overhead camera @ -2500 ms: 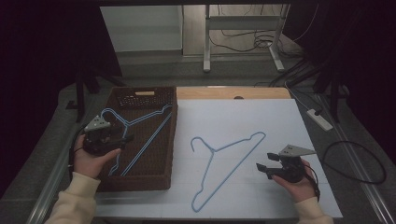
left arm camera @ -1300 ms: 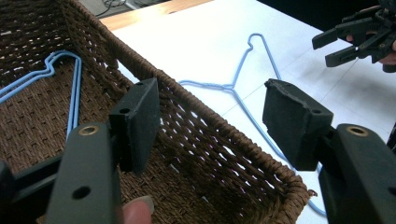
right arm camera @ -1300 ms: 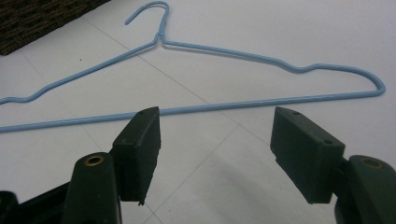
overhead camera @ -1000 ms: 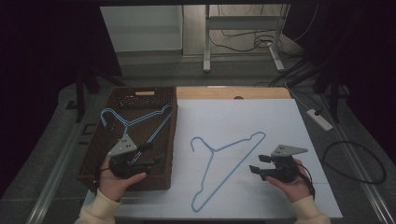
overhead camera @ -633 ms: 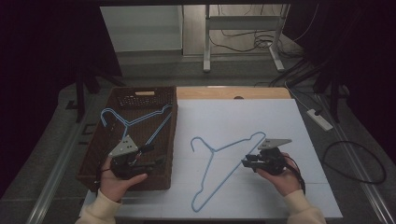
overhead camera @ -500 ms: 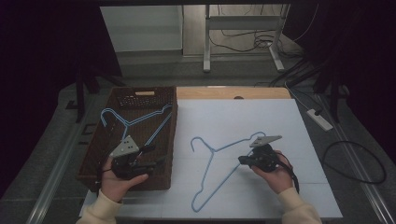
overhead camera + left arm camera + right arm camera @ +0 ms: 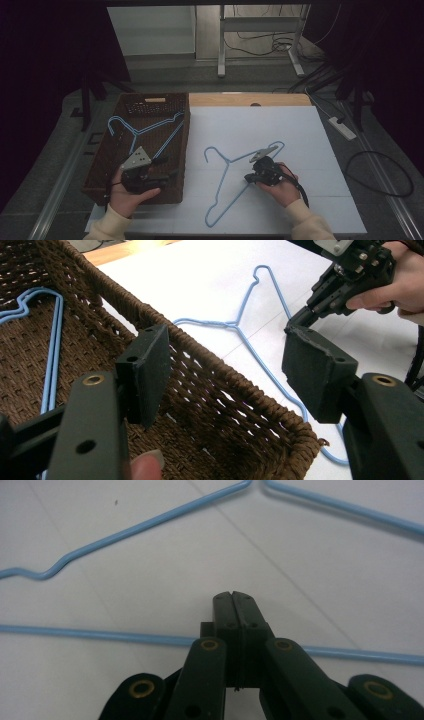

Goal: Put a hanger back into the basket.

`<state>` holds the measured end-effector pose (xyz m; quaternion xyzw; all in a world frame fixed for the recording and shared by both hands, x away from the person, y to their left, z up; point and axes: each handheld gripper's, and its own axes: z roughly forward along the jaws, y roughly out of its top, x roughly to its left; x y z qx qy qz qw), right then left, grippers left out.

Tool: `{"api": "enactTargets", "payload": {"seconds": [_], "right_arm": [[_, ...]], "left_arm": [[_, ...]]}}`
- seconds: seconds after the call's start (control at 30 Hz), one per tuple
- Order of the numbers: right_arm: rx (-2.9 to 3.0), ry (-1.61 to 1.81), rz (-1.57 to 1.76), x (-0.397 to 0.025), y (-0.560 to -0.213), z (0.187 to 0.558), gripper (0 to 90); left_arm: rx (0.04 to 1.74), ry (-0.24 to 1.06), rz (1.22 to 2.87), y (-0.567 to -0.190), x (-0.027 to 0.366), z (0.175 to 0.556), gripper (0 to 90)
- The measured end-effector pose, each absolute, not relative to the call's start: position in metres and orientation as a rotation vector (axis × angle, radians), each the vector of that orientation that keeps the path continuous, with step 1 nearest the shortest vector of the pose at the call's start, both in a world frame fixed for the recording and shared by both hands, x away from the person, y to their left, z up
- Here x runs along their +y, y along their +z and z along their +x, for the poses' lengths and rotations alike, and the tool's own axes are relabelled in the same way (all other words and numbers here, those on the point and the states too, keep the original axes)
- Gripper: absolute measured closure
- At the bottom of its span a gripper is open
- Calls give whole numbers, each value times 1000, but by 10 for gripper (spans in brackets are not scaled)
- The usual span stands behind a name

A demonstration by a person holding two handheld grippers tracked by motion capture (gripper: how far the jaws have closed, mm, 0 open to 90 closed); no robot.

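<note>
Right hand-held gripper (image 7: pixel 251 176), jaws pressed together on the blue hanger (image 7: pixel 226 186) beside the basket (image 7: pixel 183 145), for lifting; left hand-held gripper (image 7: pixel 167 175) gapes empty over the basket's rim.

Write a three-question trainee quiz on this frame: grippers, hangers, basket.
1. True or false: the right gripper has its jaws pressed together over the bottom wire of the blue hanger on the sheet.
2. The left gripper is: A) open, straddling the basket wall; B) shut on a hanger; C) resting on the sheet.
3. Where does the second blue hanger lie?

Key: 1 true. 2 A. 3 Inside the basket.
</note>
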<state>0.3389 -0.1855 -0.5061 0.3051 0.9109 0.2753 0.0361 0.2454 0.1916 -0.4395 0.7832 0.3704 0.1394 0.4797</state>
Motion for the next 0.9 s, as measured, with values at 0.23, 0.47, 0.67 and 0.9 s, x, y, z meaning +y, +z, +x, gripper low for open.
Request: {"api": "enactTargets", "payload": {"seconds": [0.23, 0.47, 0.67, 0.9], "right_arm": [[2807, 850, 938, -190, -508, 332, 900], [2802, 871, 996, -215, -508, 316, 900], [2794, 862, 1026, -231, -507, 303, 900], [2778, 858, 999, -233, -502, 297, 900]], "left_arm": [[898, 331, 1920, -440, 189, 244, 361], [895, 325, 1921, -440, 188, 245, 361], [887, 320, 1929, -441, 185, 246, 360], [887, 318, 1929, -441, 184, 247, 360]]}}
